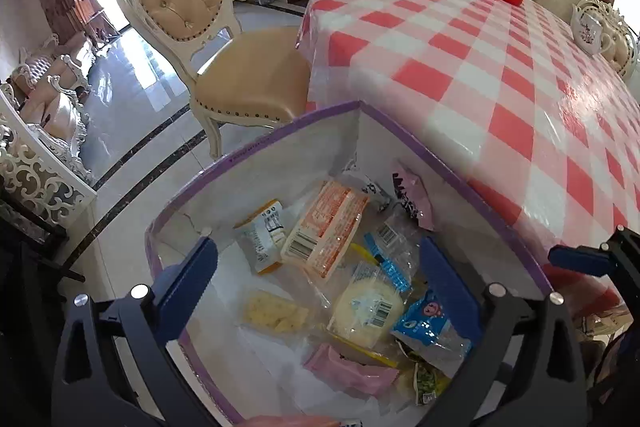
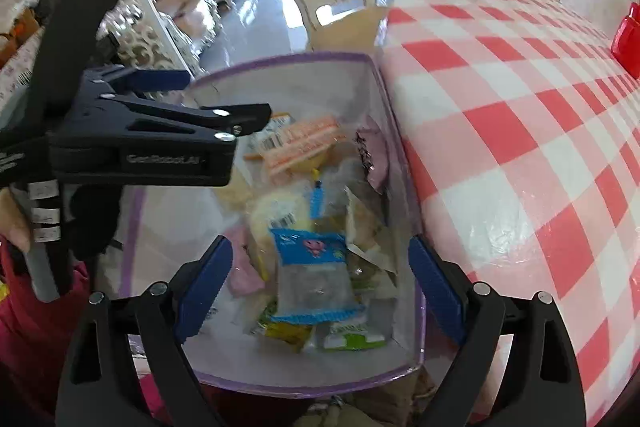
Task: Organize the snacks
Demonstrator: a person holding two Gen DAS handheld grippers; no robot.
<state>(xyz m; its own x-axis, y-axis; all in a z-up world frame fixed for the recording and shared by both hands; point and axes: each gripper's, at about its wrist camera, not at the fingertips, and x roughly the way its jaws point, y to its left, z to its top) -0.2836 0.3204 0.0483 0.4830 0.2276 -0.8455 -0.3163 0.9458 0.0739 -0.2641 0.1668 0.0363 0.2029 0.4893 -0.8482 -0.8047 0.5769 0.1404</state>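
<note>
Both tongs hang spread above a box of snacks.
Left tongs (image 1: 316,275) and right tongs (image 2: 320,287) stand wide, pinching nothing, over the purple-rimmed box (image 1: 280,143) just beside the checked bench (image 1: 500,75). Inside lie an orange packet (image 1: 324,231), a blue-and-clear packet (image 2: 314,279) and a pink packet (image 1: 352,373).

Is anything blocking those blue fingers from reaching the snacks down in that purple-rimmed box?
Nothing visible. The purple-rimmed white box is open-topped, and both grippers, left and right, hover open above the wrapped snack packets with no lid or object between.
</note>
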